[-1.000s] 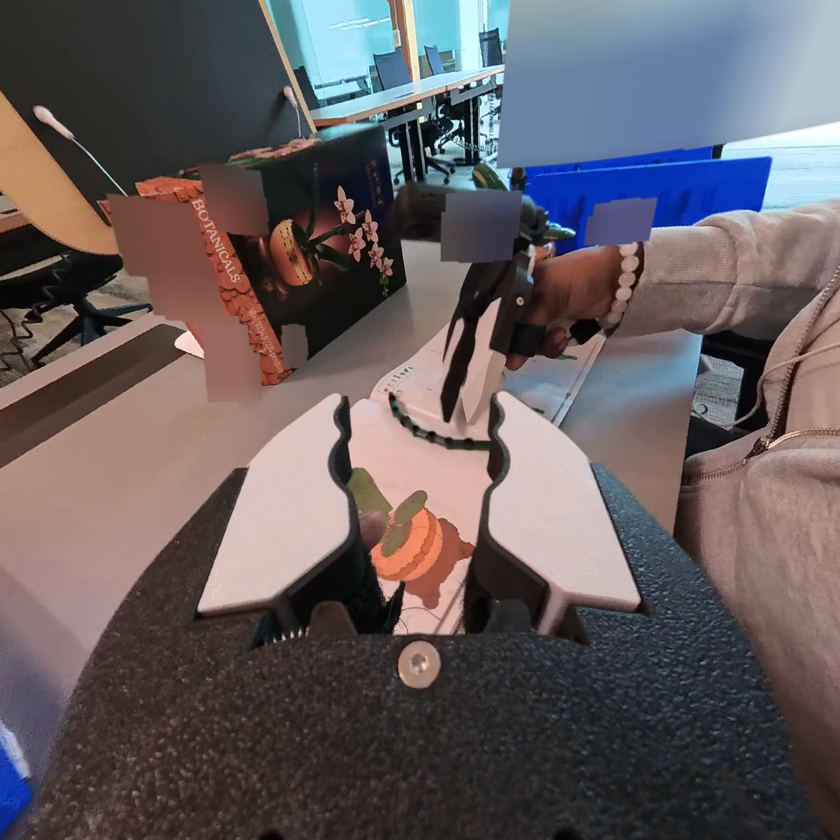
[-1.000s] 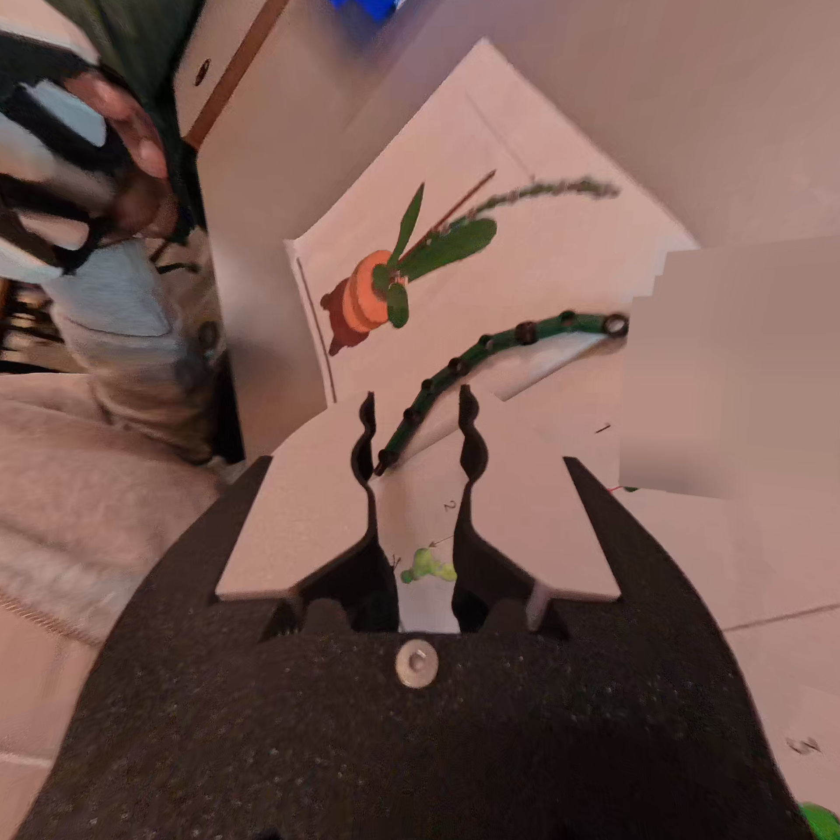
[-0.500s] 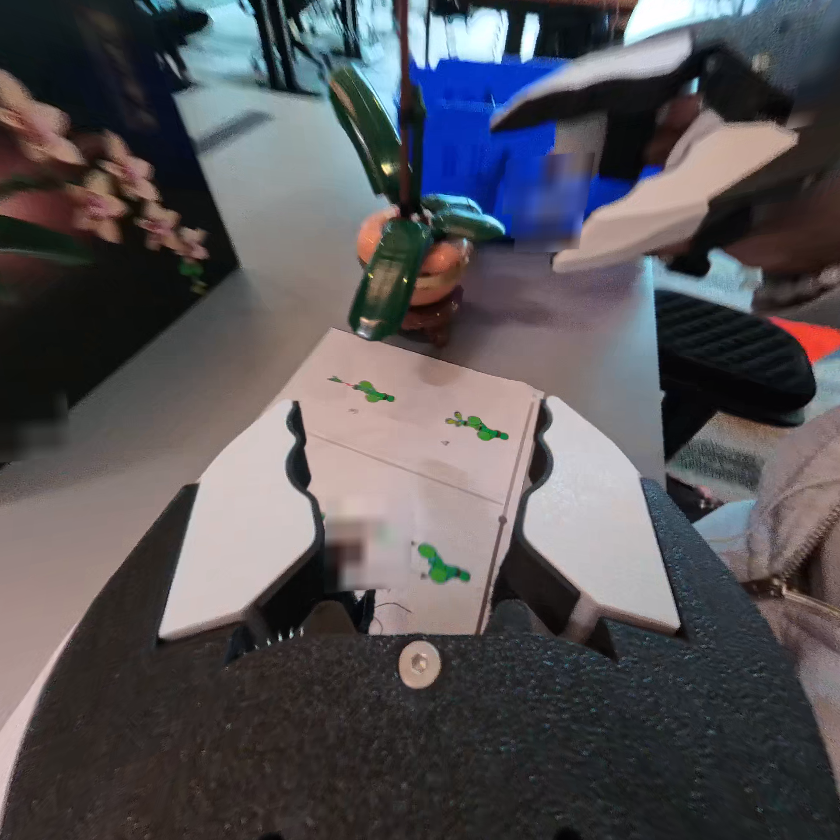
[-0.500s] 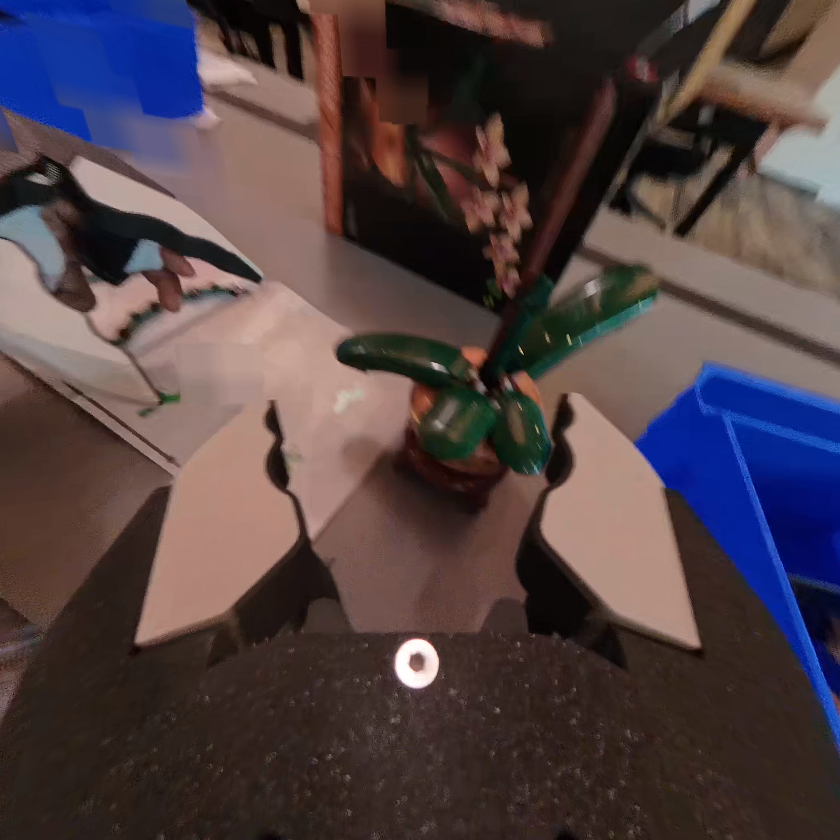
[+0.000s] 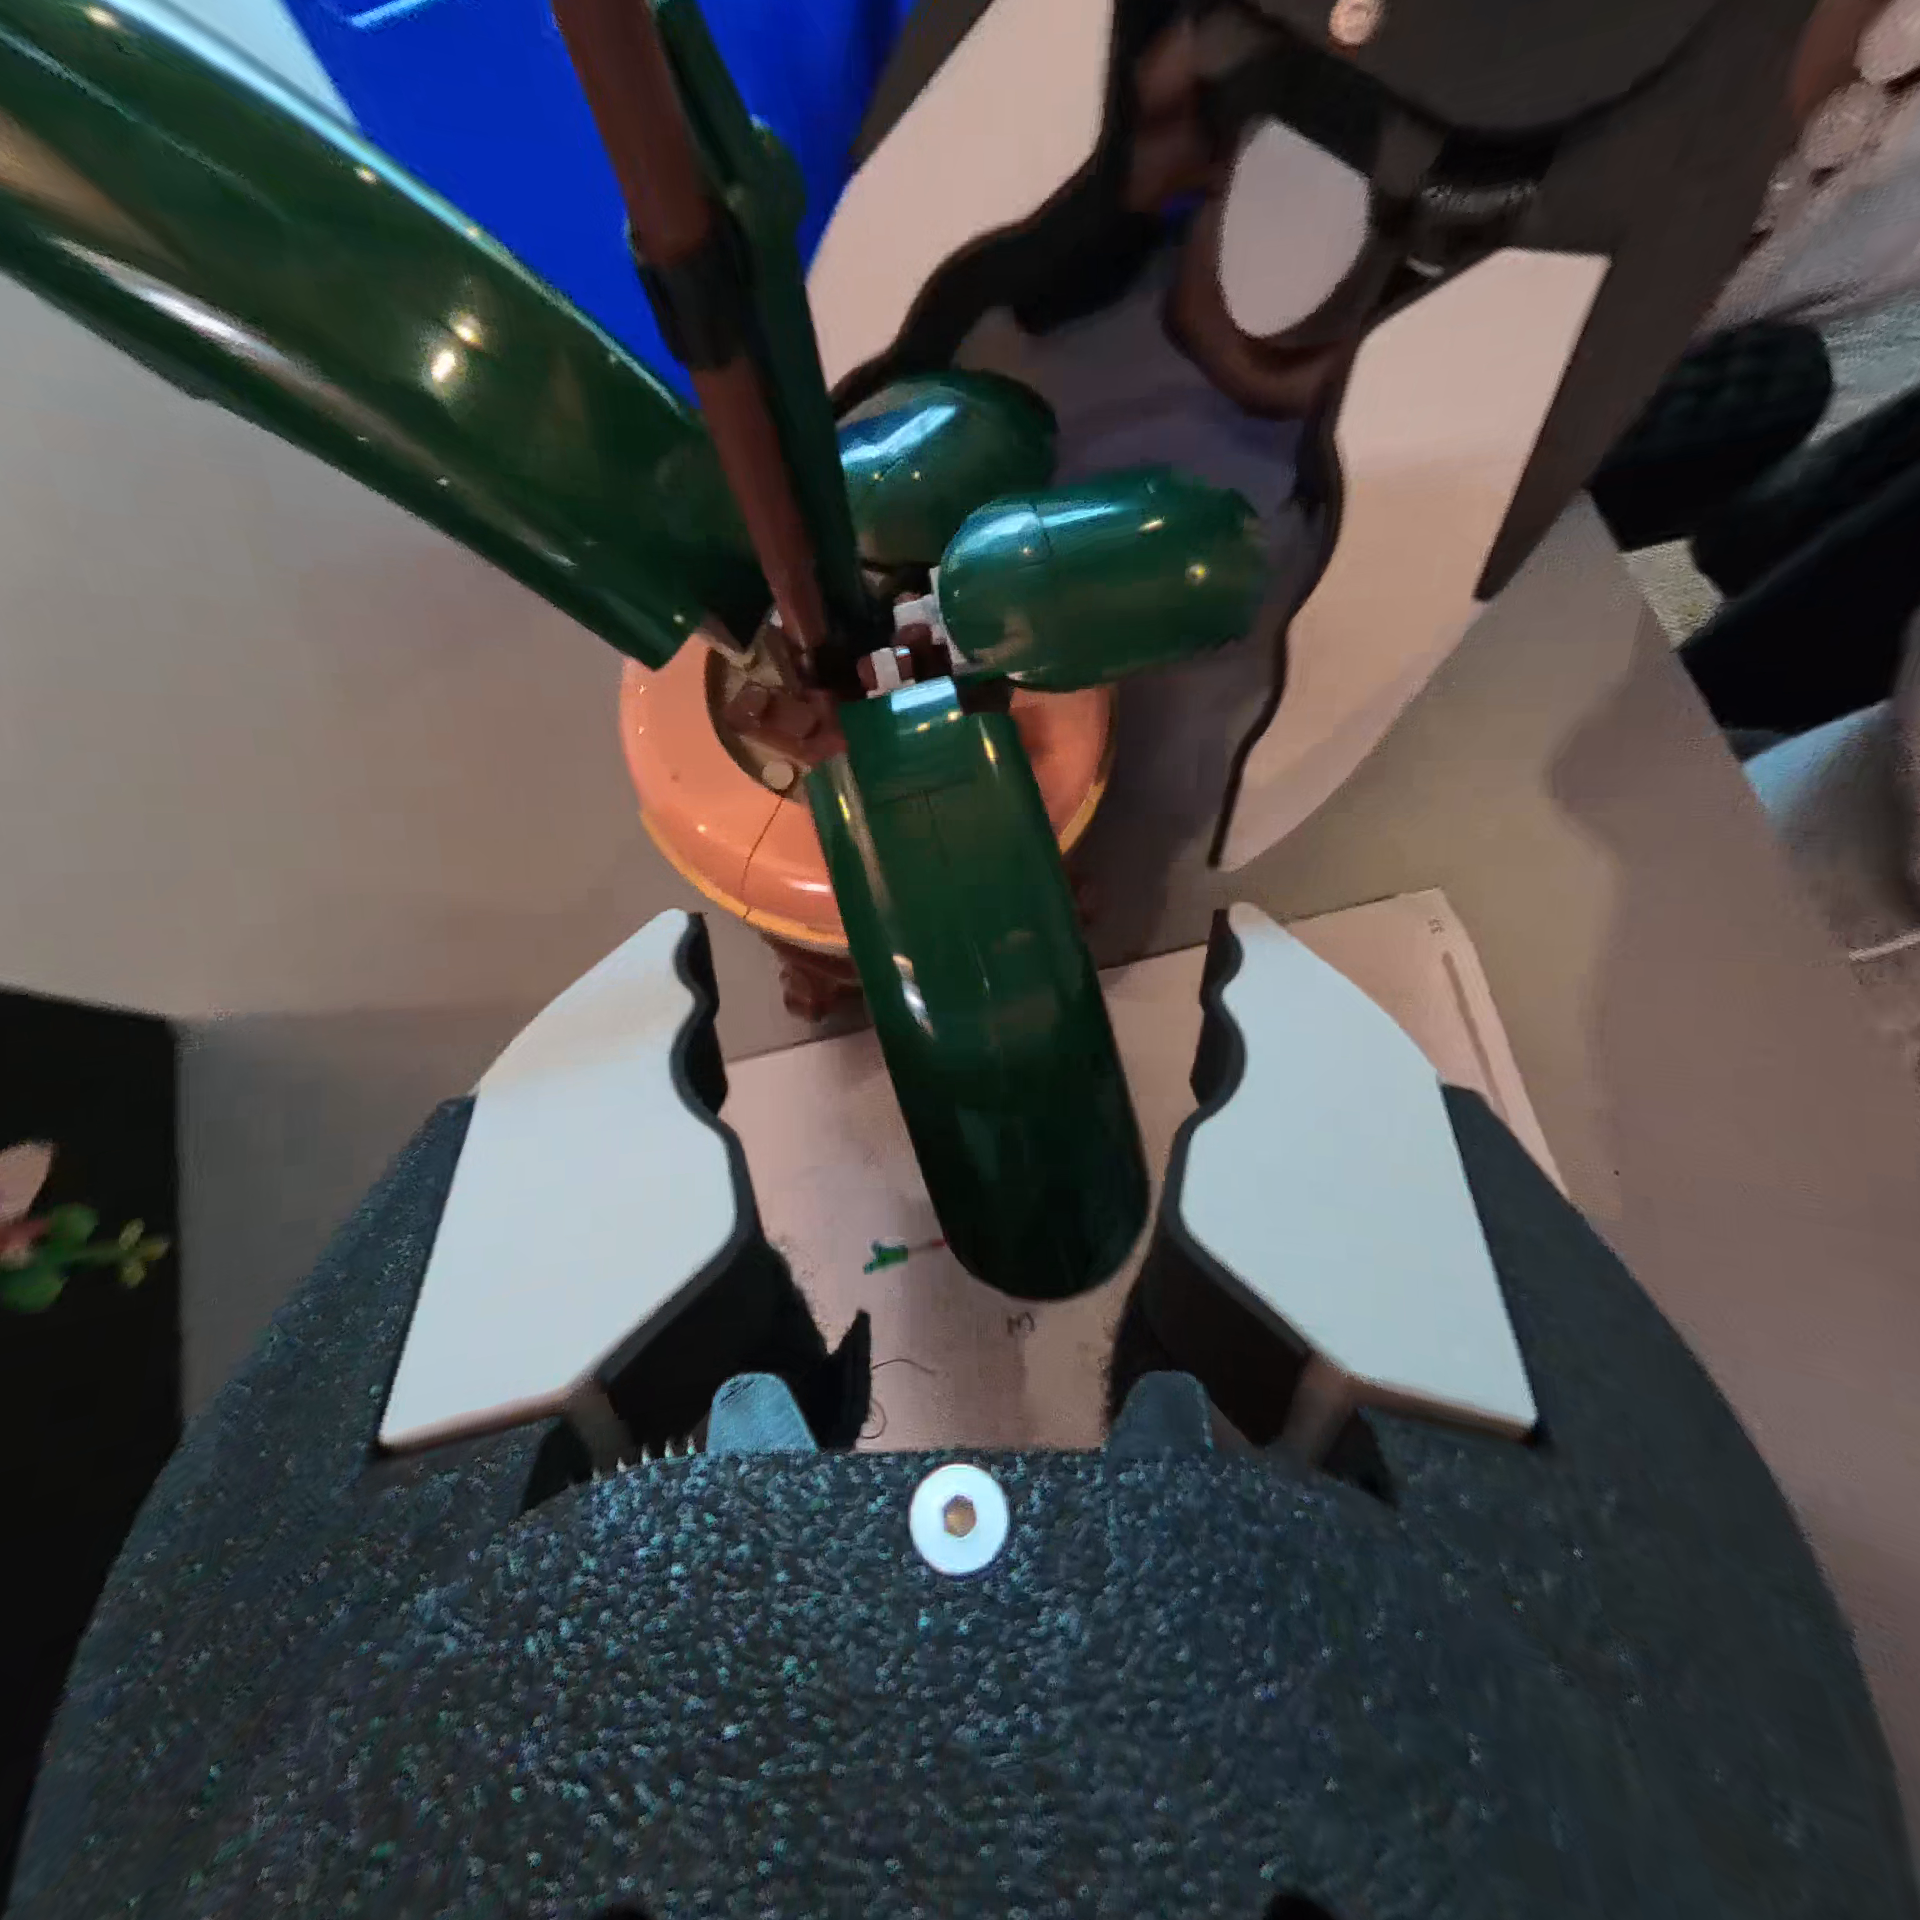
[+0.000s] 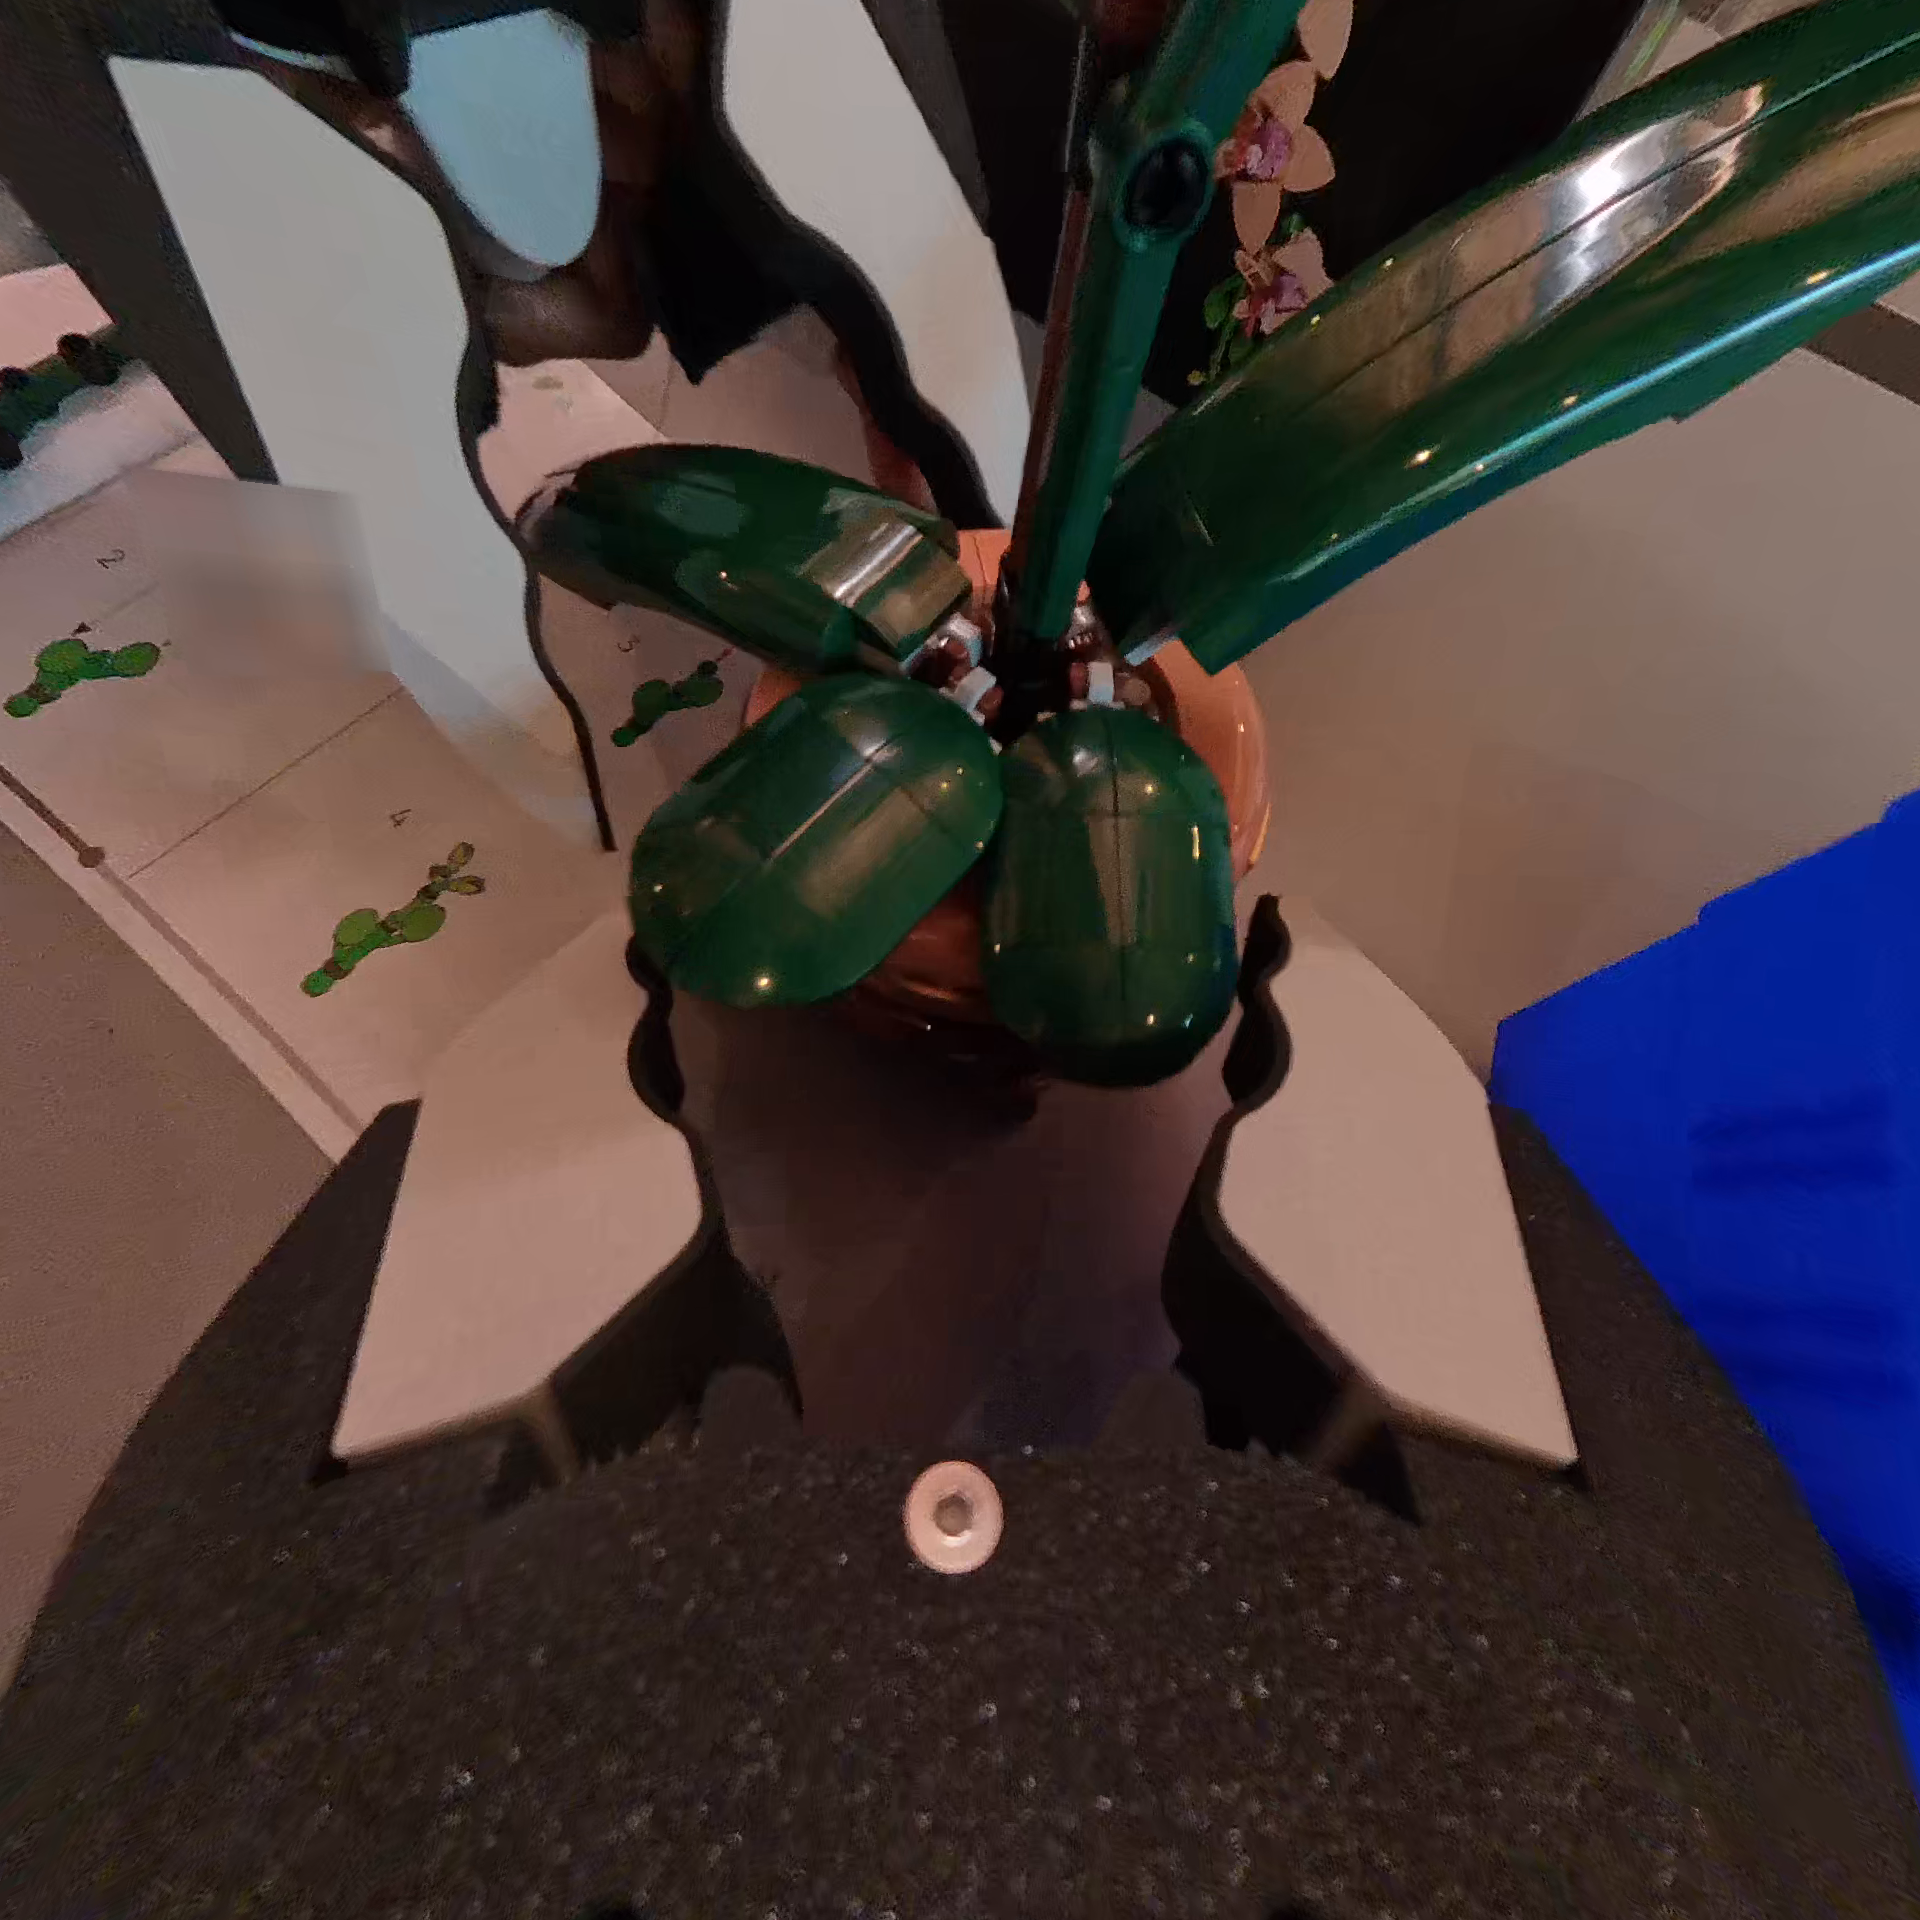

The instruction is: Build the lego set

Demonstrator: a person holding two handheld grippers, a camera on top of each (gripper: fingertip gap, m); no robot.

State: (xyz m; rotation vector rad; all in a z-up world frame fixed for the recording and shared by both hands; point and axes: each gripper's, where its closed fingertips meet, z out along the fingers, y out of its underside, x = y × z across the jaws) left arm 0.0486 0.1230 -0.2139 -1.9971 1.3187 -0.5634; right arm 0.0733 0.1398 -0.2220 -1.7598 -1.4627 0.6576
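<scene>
The lego orchid plant stands on the table: an orange pot (image 5: 686, 790) with dark green leaves (image 5: 977, 1039) and a brown-and-green stem (image 5: 727, 260). My left gripper (image 5: 956, 935) is open; one long leaf hangs between its fingers without touching them. My right gripper (image 6: 956, 940) is open on the opposite side, its tips beside two rounded leaves (image 6: 810, 842) over the pot (image 6: 1242, 727). Each gripper shows across the plant in the other's view: a right finger (image 5: 1382, 623) and a left finger (image 6: 343, 364). A loose green studded stem (image 6: 42, 384) lies at the far left.
The open instruction booklet (image 6: 260, 790) lies under and beside the plant, also in the left wrist view (image 5: 894, 1143). A blue bin (image 6: 1714, 1143) sits close to the right gripper's right side. The dark set box (image 6: 1382, 156) stands behind the plant.
Both grippers have swung from the booklet and closed in on the potted plant from opposite sides. The right gripper has left the green studded stem on the booklet. Both stay open.
</scene>
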